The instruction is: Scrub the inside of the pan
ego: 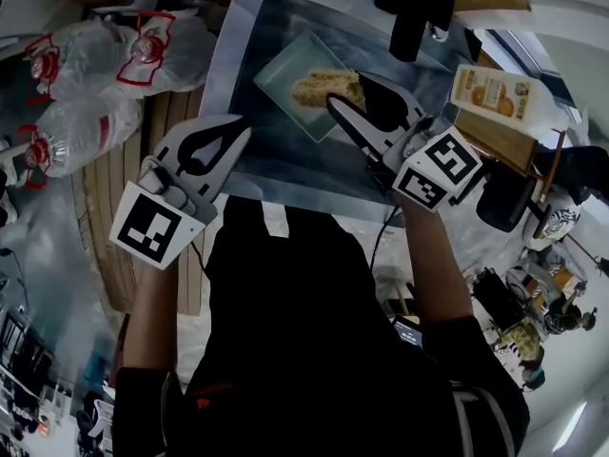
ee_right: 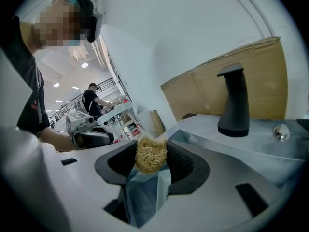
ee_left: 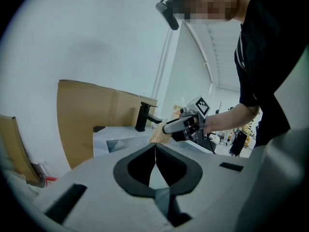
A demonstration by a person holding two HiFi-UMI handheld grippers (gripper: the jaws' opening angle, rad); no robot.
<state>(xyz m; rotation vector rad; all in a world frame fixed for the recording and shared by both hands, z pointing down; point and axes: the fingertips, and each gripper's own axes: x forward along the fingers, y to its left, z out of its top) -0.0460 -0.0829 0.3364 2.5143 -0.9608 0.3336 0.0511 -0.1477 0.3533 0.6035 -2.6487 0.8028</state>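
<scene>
1. Straw-coloured and fibrous, the scrubber (ee_right: 150, 153) is pinched between the jaws of the right gripper (ee_right: 151, 157), its tuft sticking out past the tips.
2. In the head view, the clear rectangular pan (ego: 285, 72) lies in the grey sink basin (ego: 285, 165), below the black faucet (ego: 419, 8). The scrubber sits over the pan's inner floor, but I cannot tell whether it is pressing down.
3. The left gripper (ego: 228, 133) hangs at the basin's near left edge, well apart from the pan. Its jaws are pressed together with nothing between them.
4. Judged from this, the scrubbing step is in hand: the tool is gripped and is inside the pan.
5. The next move likely calls for downward pressure and strokes across the floor and into the corners. The loose pan may slide, so the idle left gripper could brace its rim.
</scene>
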